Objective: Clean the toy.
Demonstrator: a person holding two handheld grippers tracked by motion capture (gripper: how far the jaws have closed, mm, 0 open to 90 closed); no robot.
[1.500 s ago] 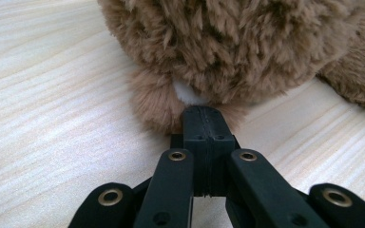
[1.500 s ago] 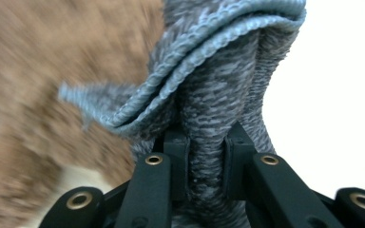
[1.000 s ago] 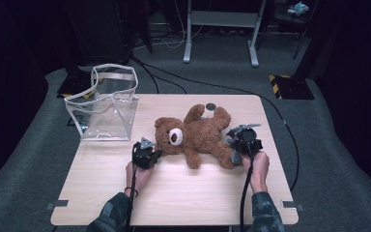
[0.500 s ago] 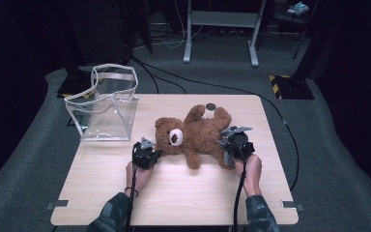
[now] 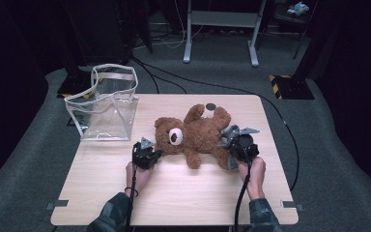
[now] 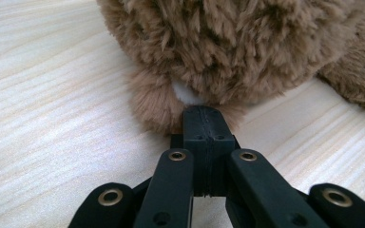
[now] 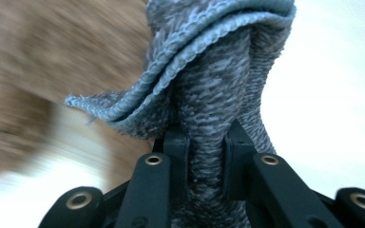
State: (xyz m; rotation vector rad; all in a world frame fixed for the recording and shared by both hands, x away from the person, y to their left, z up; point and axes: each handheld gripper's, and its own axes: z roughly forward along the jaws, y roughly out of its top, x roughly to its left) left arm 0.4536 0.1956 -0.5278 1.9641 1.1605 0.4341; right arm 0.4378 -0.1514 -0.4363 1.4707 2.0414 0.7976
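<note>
A brown teddy bear [image 5: 198, 135] lies on its back in the middle of the wooden table [image 5: 174, 203], head to the left. My left gripper [image 5: 152, 155] is shut, its tips [image 6: 202, 118] pressed against the fur at the bear's head [image 6: 228, 42], with a small white patch just beyond them. Nothing shows between its jaws. My right gripper [image 5: 235, 150] sits by the bear's leg at the right. In the right gripper view, the gripper [image 7: 204, 137] is shut on a bunched grey-blue cloth [image 7: 209, 71], with blurred brown fur [image 7: 24, 71] to its left.
A clear plastic bag [image 5: 108, 104] with a pale rim stands open at the table's back left corner. A small dark disc [image 5: 211, 106] lies near the back edge behind the bear. Black cables run over the grey floor behind the table.
The right gripper with the cloth slid left toward the bear's leg, then back right. The left gripper and the bear stayed put.
</note>
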